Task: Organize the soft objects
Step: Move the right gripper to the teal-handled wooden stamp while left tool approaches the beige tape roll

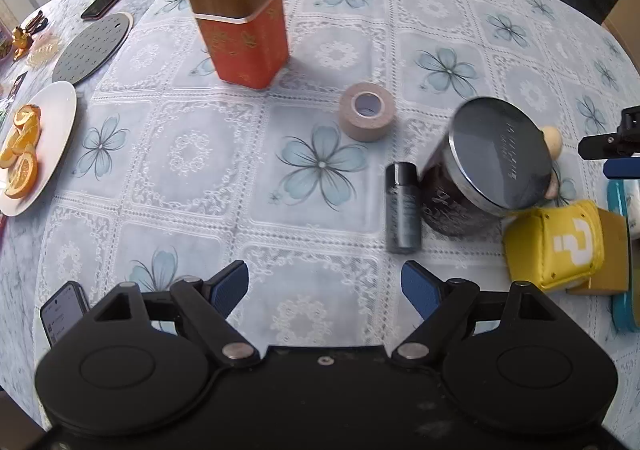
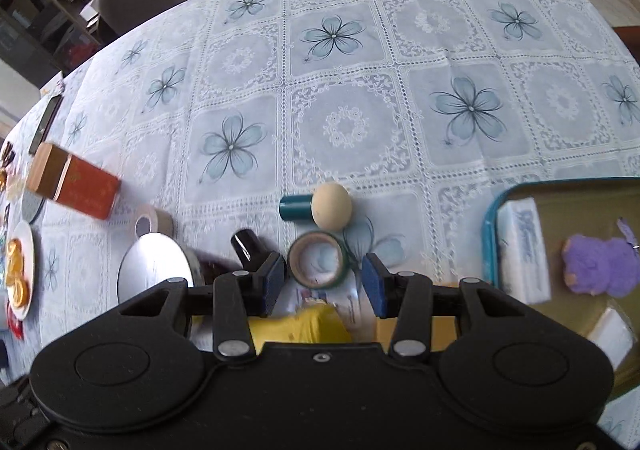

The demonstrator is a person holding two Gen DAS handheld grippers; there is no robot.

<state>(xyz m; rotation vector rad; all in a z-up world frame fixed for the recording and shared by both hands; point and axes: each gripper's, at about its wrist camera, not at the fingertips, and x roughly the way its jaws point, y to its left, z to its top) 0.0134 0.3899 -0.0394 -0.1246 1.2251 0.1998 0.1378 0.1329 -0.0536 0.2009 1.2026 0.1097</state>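
A yellow plush question-mark cube (image 1: 560, 246) lies at the right of the left wrist view, next to a teal tray edge (image 1: 622, 282). My left gripper (image 1: 325, 288) is open and empty over bare tablecloth, left of the cube. My right gripper (image 2: 324, 282) is open, above the yellow cube (image 2: 304, 324), which shows just under its fingers. The teal tray (image 2: 490, 234) at right holds a purple plush toy (image 2: 602, 268) and tissue packs (image 2: 522, 254). The right gripper also shows at the right edge of the left wrist view (image 1: 612, 154).
An orange tin with a wooden lid (image 1: 240, 34), a beige tape roll (image 1: 367, 111), a dark jar with a metal lid (image 1: 480, 170) and a small dark bottle (image 1: 402, 208) stand nearby. A green tape roll (image 2: 318, 260) and a wooden-headed stamp (image 2: 320, 208) lie ahead. A plate of orange slices (image 1: 60, 122) and phones sit left.
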